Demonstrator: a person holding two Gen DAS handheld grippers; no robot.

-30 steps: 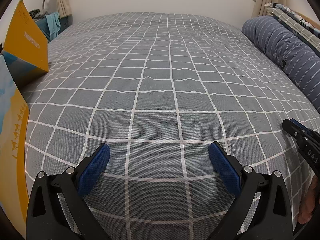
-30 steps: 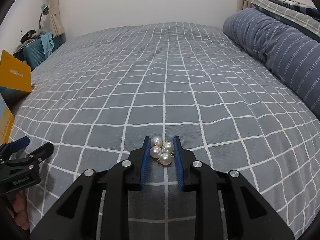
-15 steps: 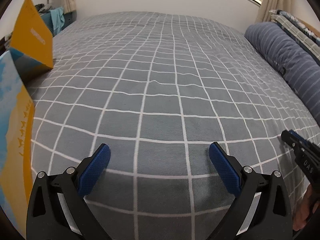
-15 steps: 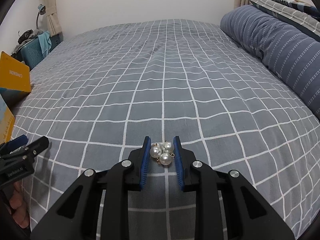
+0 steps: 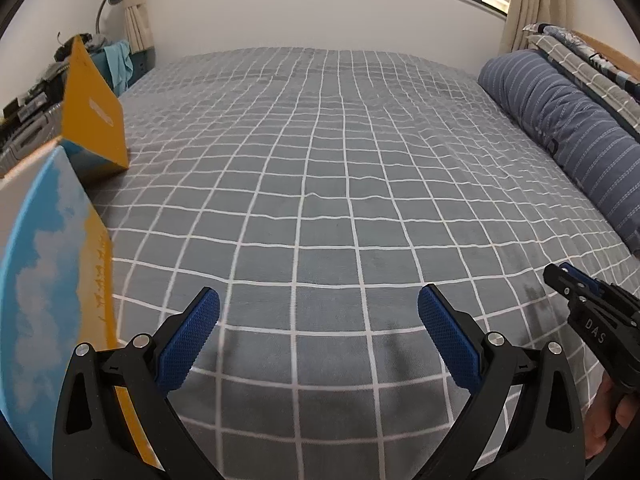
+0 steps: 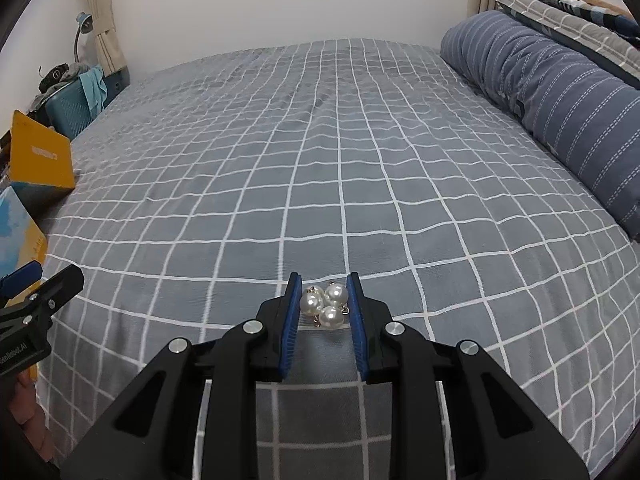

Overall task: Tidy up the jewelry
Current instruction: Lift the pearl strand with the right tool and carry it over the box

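Both views now take in more of the room, the bed lying lower. Left wrist view: left tongs (image 5: 319, 308) spread wide, empty; right tongs (image 5: 560, 276) lettered "DAS"; yellow-blue box (image 5: 48, 292) at left. Right wrist view: right tongs (image 6: 324, 286) clenched on a pearl cluster (image 6: 325, 305) above the bed (image 6: 320, 160).

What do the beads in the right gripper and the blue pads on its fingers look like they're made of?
The beads look like pearl or imitation pearl: round, glossy white, each with a bright highlight, joined by thin gold-toned wire loops. Which of the two cannot be told. The right gripper is closed on them. Its pads seem to be matte blue rubber or soft plastic with a fine grid texture.
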